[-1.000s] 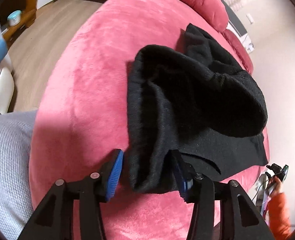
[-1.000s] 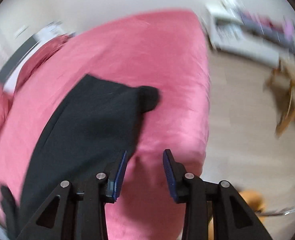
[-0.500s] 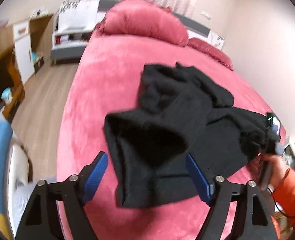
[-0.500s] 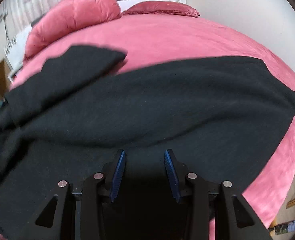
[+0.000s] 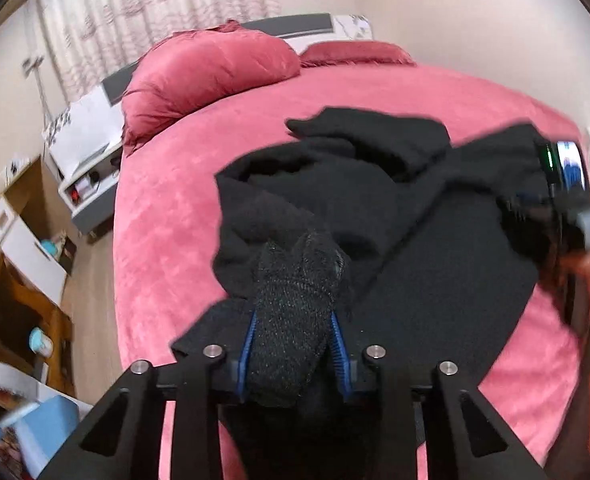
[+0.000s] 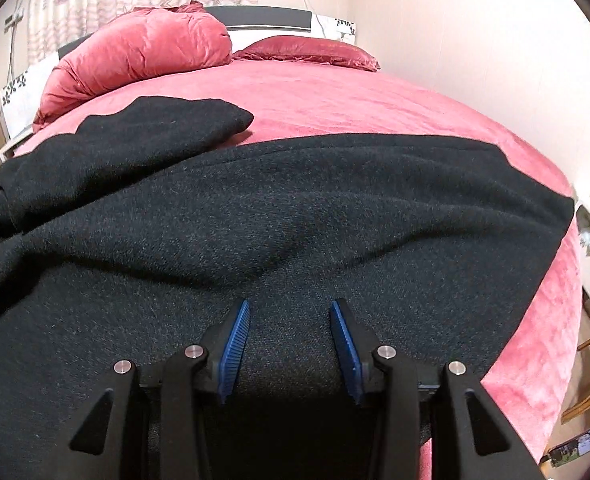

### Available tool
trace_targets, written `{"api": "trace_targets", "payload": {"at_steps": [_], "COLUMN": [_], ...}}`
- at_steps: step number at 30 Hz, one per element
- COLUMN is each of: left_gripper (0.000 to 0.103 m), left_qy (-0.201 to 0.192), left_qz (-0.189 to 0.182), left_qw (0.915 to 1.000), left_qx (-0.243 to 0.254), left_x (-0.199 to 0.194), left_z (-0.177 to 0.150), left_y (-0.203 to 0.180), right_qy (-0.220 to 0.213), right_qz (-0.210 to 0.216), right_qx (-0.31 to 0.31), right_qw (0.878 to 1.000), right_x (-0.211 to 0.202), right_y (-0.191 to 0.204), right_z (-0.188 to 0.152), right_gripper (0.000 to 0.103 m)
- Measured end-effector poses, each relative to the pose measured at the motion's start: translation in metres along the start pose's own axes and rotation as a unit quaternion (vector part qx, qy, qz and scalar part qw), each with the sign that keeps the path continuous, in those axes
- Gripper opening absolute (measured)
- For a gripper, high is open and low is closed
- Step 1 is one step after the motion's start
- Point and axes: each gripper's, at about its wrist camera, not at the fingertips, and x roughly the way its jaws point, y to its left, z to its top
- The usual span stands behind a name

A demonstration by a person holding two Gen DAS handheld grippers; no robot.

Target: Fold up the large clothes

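A wide bed covered in a plush pink-red blanket (image 6: 355,96) fills both views, with a puffy pink-red pillow (image 6: 135,56) and a flatter dark red pillow (image 6: 307,50) against the grey headboard (image 6: 255,16) at the top of the frame. Patterned white curtains (image 5: 155,12) hang in the upper left of the left wrist view, and a white bedside cabinet (image 5: 87,164) and wooden shelving (image 5: 19,280) stand at the left edge. The large black knitted garment (image 6: 295,220) lies spread over the lower half of the bed, one part reaching up left toward the pillows. The left gripper (image 5: 293,344) sits bottom centre, its blue pads clamped on a bunched fold of the garment. The right gripper (image 6: 291,344) is low over the flat cloth; fabric fills the gap between its blue pads, but whether they pinch it cannot be told. In the left wrist view it shows blurred at the right edge
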Motion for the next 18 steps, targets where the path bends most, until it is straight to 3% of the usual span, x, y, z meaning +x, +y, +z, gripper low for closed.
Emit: {"api": "trace_targets", "payload": {"at_steps": [2,7,11,14,16,18], "left_gripper": [0.028,0.026,0.025,0.027,0.033,0.054], "left_qy": [-0.005,-0.016,0.010,0.051,0.092,0.120], "left_qz": [-0.005,0.025,0.028,0.026,0.037,0.061], "left_qw": [0.9987,0.9908,0.9805,0.9740,0.9680,0.9572], "left_qx": [-0.051,-0.132,-0.194,-0.219,-0.231,-0.256], "left_x": [-0.002,0.001,0.036,0.082,0.111,0.131], "left_z": [0.015,0.046,0.051,0.043,0.029,0.013], "left_y": [0.032,0.114,0.179,0.196,0.196,0.195], "right_qy": [-0.001,-0.002,-0.002,-0.002,-0.001,-0.002], "right_qz": [-0.003,-0.005,0.000,0.000,-0.003,-0.004], "right_qx": [-0.002,-0.004,-0.001,-0.001,-0.004,-0.005], "right_qw": [1.000,1.000,1.000,1.000,1.000,1.000], "right_x": [-0.007,-0.004,-0.001,0.002,0.003,0.002], "right_y": [0.002,0.002,0.002,0.002,0.003,0.003], "right_z": [-0.003,-0.002,0.000,0.000,0.001,0.001], "right_gripper": [0.043,0.044,0.044,0.044,0.044,0.044]}}
